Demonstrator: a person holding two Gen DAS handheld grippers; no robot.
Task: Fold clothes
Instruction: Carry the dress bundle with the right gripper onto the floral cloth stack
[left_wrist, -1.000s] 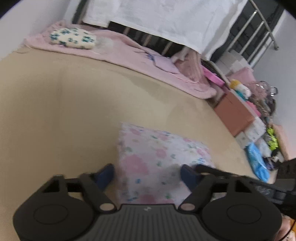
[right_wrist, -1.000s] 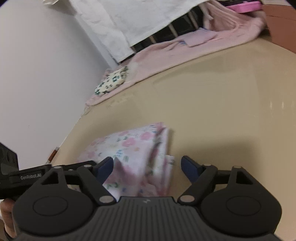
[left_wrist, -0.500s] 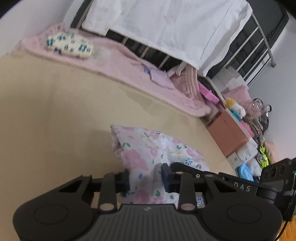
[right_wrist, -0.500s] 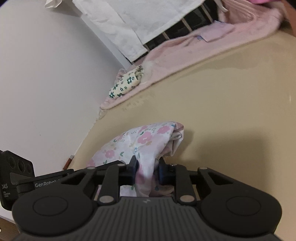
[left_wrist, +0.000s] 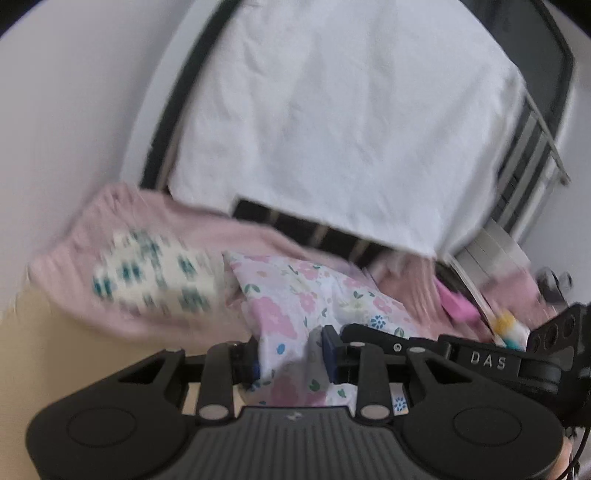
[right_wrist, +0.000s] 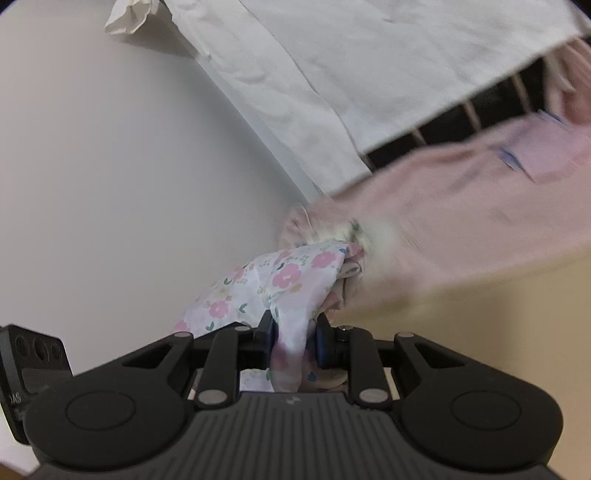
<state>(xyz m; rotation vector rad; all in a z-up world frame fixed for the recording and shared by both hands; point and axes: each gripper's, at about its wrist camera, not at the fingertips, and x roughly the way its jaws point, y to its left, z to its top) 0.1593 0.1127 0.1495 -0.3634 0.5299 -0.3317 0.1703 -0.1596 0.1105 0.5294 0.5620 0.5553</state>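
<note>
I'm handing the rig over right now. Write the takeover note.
Left gripper: jaws shut on the floral cloth.
Right gripper: jaws shut on the same cloth.
Cloth: already folded small, bunched and held up between both grippers, off the tan table.
Beyond it: a green-patterned folded piece lies on the pink blanket. Both views are motion-blurred.
Done: cloth folded and picked up.
Left: probably set it down by the folded piece, release both, then fold any remaining clothes.
</note>
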